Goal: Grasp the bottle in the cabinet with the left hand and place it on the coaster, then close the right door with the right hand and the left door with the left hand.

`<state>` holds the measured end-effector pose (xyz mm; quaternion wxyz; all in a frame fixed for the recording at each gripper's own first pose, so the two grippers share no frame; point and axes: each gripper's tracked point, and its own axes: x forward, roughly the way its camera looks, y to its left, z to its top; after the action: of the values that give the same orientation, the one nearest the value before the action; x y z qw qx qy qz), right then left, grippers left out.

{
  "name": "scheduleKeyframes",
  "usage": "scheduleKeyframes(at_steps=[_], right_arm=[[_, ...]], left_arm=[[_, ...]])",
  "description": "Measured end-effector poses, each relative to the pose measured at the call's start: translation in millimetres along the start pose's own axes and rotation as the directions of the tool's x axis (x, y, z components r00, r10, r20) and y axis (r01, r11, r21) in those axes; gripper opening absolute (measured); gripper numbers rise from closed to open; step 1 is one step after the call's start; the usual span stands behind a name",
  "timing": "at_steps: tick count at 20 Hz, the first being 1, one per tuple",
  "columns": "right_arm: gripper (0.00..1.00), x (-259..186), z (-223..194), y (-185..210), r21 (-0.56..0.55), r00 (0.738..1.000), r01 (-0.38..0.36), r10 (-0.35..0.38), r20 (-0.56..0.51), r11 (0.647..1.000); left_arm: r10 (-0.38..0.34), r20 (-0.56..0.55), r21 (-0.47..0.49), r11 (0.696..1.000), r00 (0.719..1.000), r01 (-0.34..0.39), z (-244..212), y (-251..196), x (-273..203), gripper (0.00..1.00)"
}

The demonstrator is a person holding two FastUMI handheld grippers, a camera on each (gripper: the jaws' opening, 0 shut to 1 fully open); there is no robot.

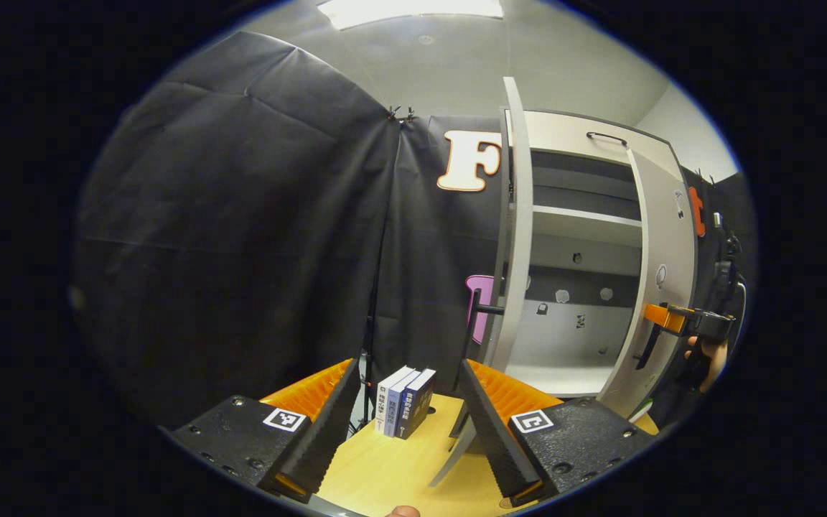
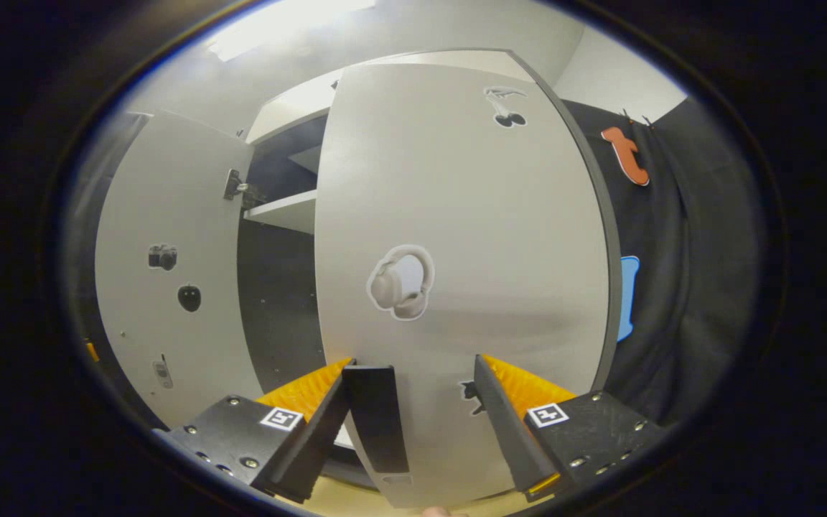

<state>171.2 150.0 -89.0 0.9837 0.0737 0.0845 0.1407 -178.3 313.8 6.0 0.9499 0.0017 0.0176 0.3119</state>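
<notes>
The right gripper (image 2: 413,424), fingers apart, sat against the half-open right door (image 2: 456,237), so closing it seemed underway; next the left gripper (image 1: 406,424), also spread, must push the left door (image 1: 517,237); bottle and coaster unseen.

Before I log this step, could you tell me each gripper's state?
Left gripper: open, holding nothing.
Right gripper: open, at the right door, gripping nothing.
</notes>
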Motion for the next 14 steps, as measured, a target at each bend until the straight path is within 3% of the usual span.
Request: scheduleKeyframes(at_steps=[14], right_arm=[[0.98, 26.3, 0.2, 5.9, -0.003, 0.997, 0.076, -0.076, 0.022, 0.997]], left_arm=[[0.05, 0.013, 0.006, 0.999, 0.999, -0.05, 1.6, 29.8, 11.8, 0.88]])
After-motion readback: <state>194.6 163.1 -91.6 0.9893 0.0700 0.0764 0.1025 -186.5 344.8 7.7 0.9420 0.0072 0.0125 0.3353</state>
